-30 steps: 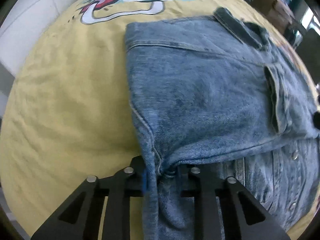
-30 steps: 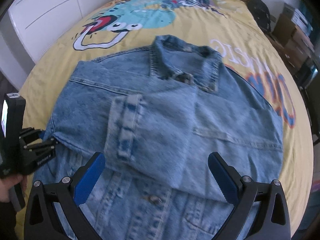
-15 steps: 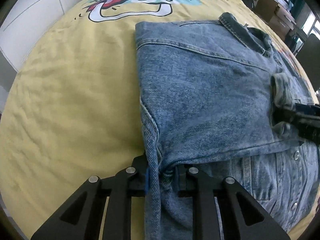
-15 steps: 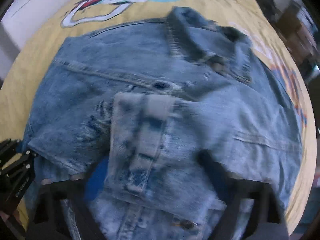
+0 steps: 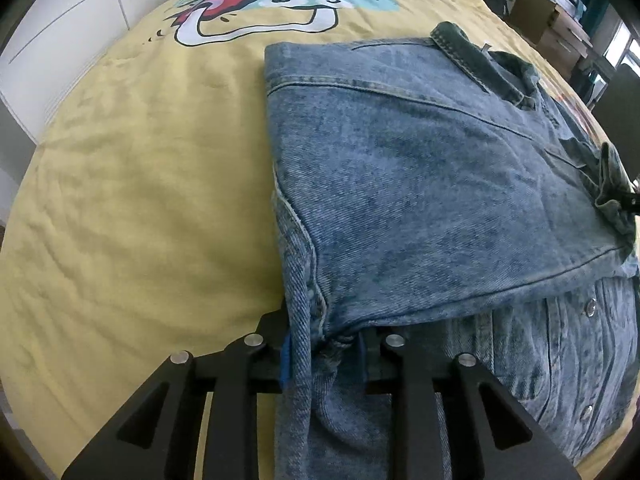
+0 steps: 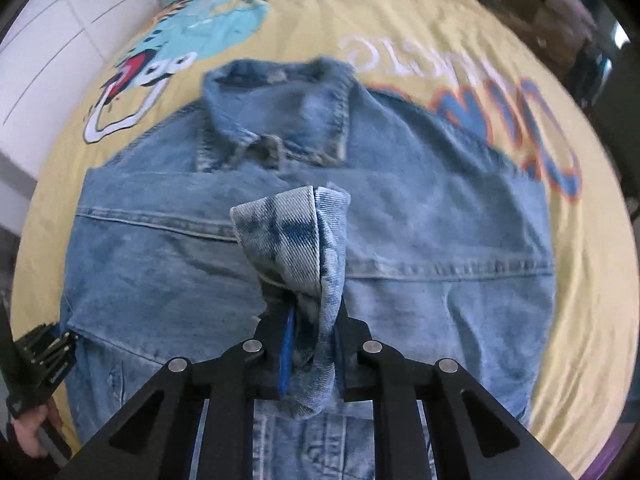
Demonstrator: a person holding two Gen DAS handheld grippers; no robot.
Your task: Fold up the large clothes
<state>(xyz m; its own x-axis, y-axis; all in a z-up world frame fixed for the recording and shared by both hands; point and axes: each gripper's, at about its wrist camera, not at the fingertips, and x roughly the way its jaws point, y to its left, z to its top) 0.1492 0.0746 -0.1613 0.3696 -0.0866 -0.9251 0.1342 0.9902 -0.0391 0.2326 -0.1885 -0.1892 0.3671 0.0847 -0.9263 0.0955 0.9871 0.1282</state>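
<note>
Denim jacket in both hand-held grippers

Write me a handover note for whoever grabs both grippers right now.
Left gripper: shut on the denim jacket at its folded side edge.
Right gripper: shut on the sleeve cuff, raised over the chest.
The jacket lies front up, collar away from you, on the yellow bedspread.
Done: one side with its sleeve folded across the front.
Left: lay the cuff flat, fold the other side, then fold lengthwise.
</note>
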